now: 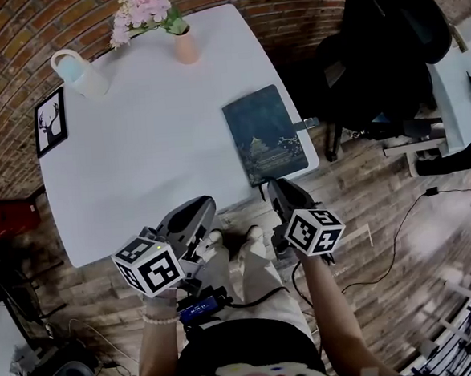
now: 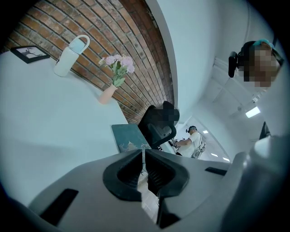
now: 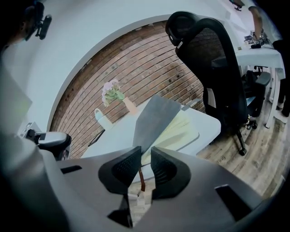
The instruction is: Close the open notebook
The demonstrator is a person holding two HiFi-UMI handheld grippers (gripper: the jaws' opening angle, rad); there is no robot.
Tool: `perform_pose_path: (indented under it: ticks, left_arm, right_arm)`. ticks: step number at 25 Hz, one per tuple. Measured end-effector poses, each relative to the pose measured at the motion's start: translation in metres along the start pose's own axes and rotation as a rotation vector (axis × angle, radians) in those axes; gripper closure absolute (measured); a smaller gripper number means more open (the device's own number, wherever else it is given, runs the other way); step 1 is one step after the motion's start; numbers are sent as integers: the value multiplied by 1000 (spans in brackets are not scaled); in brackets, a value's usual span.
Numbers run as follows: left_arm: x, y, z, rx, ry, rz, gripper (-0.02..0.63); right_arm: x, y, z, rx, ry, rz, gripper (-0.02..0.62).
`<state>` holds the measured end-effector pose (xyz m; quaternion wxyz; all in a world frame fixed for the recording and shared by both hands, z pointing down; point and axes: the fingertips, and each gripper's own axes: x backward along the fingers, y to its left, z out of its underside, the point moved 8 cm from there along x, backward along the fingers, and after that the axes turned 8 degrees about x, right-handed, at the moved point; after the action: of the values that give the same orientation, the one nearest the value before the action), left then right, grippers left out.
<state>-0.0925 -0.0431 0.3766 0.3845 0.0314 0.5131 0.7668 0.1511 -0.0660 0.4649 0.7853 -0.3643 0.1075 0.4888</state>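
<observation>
Overhead, I look steeply down on the table (image 1: pixel 138 174); both gripper views skim it low — all share the notebook (image 1: pixel 264 133).

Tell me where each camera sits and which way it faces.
Head view: on the person's head, looking down at table and notebook; left gripper, right gripper, forearms, legs show.
Left gripper view: rides the left gripper, looks across the table; its jaws show.
Right gripper view: rides the right gripper, faces the notebook; its jaws show.
All share the notebook.

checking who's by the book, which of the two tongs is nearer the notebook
The right tongs: its tips sit just off the notebook's near edge, while the left tongs hang by the table's edge further left.
</observation>
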Motion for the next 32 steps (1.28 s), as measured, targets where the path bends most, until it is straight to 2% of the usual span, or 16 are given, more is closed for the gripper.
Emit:
perform_pose_path:
  ticks: [6,15,19,23,25,27,29,32]
  left_arm:
    - [0,1,-1,1,1,0,571]
    - [1,2,-1,-10,6,-4,571]
    - [1,1,0,-28,6,-3,571]
    - [2,-3,-2,-61,1,-10,571]
    - [3,-7,-3,-86,-9,-6,574]
    - [4,-12,-5,-116,-24,-7,577]
    - [6,-19,-8,-153,-39,-18,580]
    - [8,-32,-12,-244,-61,-38,586]
  right_arm:
    - [-1,-2,0,79,5,44,502]
    - [-1,-6,1,138,19,133,445]
    - [3,-12,0,133,3,172,445]
    - [11,-11,-5,170,-16,188,445]
    - [18,-6,-9,201,-38,201,451]
    - [26,0,-15,235,-63,210,505]
    - [35,8,-22,260,-87,211,526]
    - [48,19,-31,297,-115,206,543]
